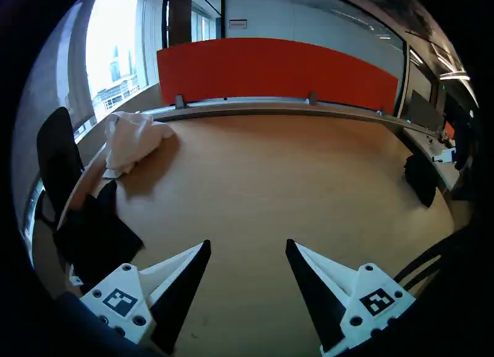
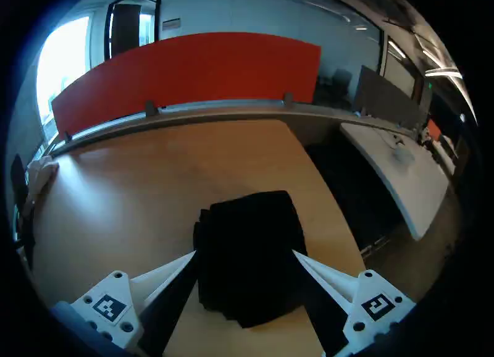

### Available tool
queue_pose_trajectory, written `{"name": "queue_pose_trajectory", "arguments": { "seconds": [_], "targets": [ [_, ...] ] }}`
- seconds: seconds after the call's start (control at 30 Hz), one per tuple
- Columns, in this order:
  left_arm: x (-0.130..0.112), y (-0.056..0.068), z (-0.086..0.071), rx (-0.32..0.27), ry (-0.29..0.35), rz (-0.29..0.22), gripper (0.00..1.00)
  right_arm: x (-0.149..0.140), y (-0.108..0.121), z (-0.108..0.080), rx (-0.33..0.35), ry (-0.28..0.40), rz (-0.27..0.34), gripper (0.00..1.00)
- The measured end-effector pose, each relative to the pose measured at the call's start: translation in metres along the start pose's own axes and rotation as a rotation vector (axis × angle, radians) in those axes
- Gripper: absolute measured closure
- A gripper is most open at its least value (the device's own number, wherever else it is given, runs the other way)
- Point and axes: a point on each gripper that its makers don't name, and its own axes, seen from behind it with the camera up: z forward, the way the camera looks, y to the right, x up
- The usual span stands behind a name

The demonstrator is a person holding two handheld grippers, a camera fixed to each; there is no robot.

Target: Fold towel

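Nearest the lens, the right tool [image 2: 244, 253] is being held spread wide just above the desk [image 2: 142, 184], and a folded black towel [image 2: 250, 233] is lying flat between its fingers. Whether the fingers are touching the towel cannot be told.

In the left gripper view, the left tool [image 1: 247, 244] is likewise being held spread, with nothing between its fingers, over bare wood. A crumpled cream towel [image 1: 133, 141] is lying at the desk's far left corner, well apart from both tools. The desk's far edge is being bordered by a red partition [image 1: 272, 70].
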Motion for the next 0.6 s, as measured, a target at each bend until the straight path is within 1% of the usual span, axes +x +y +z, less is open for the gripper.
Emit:
{"name": "queue_pose_trajectory", "arguments": {
  "seconds": [0.2, 0.37, 0.6],
  "targets": [
    [0.013, -0.008, 0.003, 0.013, 0.023, 0.005, 0.1, 0.019, -0.008, -0.008, -0.006, 0.102, -0.004, 0.0],
    [0.024, -0.013, 0.006, 0.02, 0.043, 0.013, 0.1, 0.036, -0.017, -0.017, 0.002, 0.198, -0.008, 0.0],
    [0.04, -0.021, 0.01, 0.032, 0.075, 0.022, 0.1, 0.062, -0.036, -0.039, 0.024, 0.343, -0.029, 0.0]
  ]
}}
